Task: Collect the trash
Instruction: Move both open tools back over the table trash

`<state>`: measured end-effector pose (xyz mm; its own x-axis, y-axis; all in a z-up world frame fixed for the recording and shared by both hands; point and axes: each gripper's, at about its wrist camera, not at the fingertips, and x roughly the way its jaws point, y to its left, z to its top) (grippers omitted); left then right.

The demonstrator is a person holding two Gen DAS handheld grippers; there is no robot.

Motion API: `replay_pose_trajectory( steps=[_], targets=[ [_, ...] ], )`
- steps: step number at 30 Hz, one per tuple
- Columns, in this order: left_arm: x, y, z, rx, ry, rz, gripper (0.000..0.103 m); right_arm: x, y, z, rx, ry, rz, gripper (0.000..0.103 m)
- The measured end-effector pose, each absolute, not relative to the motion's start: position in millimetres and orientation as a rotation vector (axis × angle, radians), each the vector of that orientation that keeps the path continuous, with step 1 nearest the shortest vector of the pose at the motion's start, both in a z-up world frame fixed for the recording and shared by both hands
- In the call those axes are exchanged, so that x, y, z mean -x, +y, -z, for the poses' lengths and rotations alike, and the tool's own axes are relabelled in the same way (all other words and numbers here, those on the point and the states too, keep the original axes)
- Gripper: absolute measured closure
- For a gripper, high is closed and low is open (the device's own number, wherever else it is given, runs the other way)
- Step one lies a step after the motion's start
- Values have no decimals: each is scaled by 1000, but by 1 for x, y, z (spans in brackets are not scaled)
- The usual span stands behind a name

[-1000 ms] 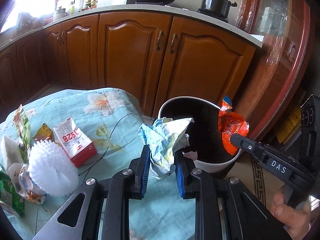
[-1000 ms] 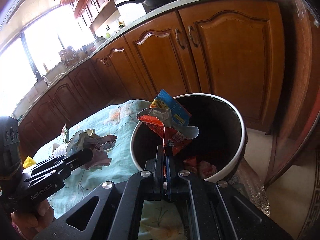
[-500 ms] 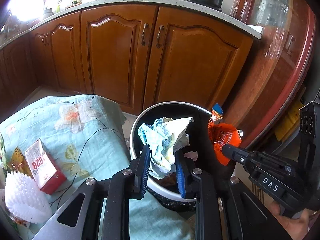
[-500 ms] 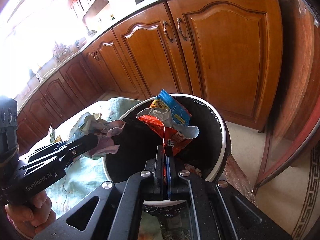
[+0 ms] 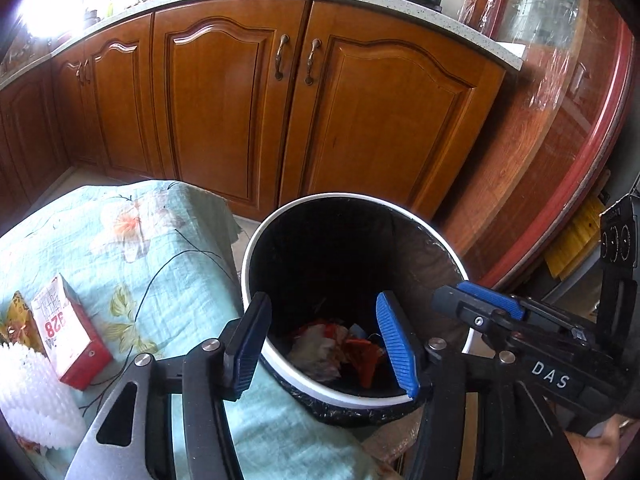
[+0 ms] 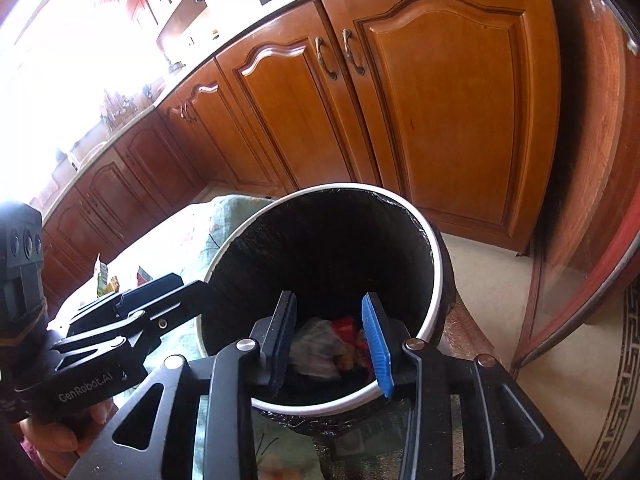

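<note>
A round bin [image 5: 256, 240] [image 6: 438, 280] with a white rim and a black liner stands beside the cloth-covered table. Both grippers hang over its mouth. The jaws of my left gripper [image 5: 322, 334] are opening, with nothing between them. The jaws of my right gripper [image 6: 330, 326] are opening too, and they are empty. Crumpled paper [image 5: 316, 350] [image 6: 320, 340] and an orange-red wrapper [image 5: 362, 354] [image 6: 346, 326] lie at the bottom of the bin. The right gripper [image 5: 476, 304] also shows at the right in the left wrist view.
A red and white carton [image 5: 68, 340], a white bristly ball [image 5: 32, 396] and a yellow wrapper [image 5: 16, 312] lie on the floral table cloth [image 5: 160, 264]. Wooden kitchen cabinets [image 5: 280, 112] stand behind the bin. A glass-fronted cabinet [image 5: 560, 120] is at the right.
Both grippers moved out over the bin and opened. The crumpled paper dropped from the left one and the orange wrapper from the right one into the bin.
</note>
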<state>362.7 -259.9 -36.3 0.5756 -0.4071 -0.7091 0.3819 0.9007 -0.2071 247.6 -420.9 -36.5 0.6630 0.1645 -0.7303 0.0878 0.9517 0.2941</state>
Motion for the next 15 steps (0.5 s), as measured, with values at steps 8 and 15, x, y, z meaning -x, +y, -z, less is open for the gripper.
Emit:
replay_pose_trajectory(
  steps=[8,15],
  targets=[
    [-327,-226,35,74,820,419,39,-229,-413,31,-378,798,-71,31],
    [-287,-182,36,109,795,331,33,-207,-383,32,-400,748,-105,22]
  ],
)
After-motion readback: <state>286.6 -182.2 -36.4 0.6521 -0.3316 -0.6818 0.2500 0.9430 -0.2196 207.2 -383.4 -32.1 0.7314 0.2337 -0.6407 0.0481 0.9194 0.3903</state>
